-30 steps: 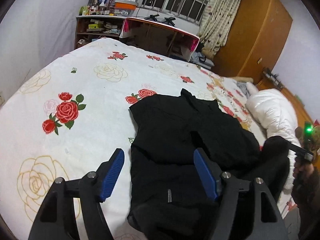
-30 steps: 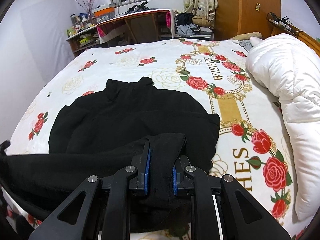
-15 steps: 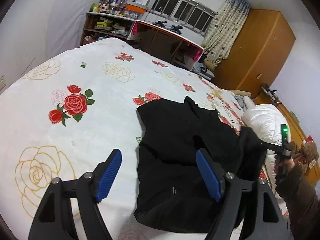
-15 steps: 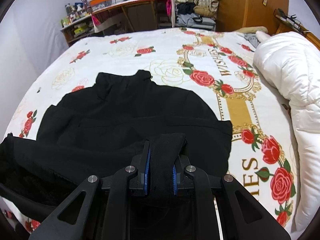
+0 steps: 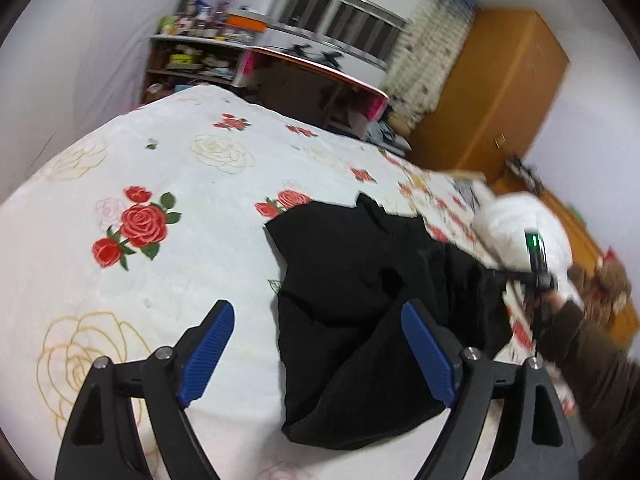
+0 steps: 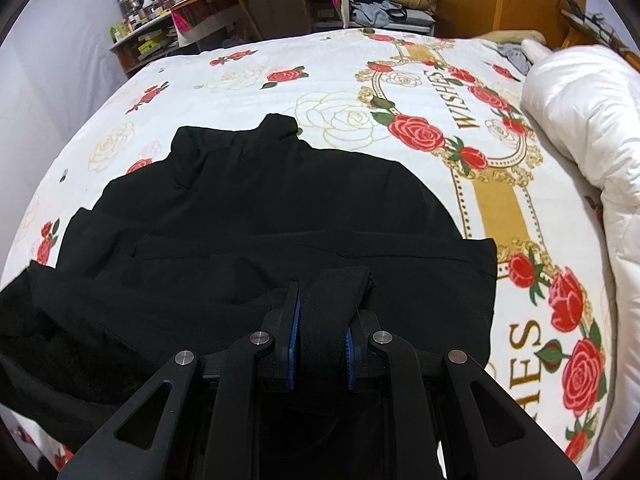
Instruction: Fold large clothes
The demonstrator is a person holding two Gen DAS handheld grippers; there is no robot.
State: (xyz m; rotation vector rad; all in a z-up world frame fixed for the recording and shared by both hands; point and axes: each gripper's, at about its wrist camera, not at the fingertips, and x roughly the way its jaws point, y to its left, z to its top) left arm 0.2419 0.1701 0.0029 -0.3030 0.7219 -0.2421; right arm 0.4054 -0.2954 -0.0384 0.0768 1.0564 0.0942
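- the large black fabric garment lay spread on the bed's white rose-printed sheet, collar end away from the cameras.
- the right gripper was clamped on a fold of its near edge.
- the left gripper hung wide apart above the garment's left side, holding nothing.
- a puffy white duvet lay alongside.

My right gripper pinches a fold of the black garment, spread across the rose-print bedsheet (white duvet bunched alongside).
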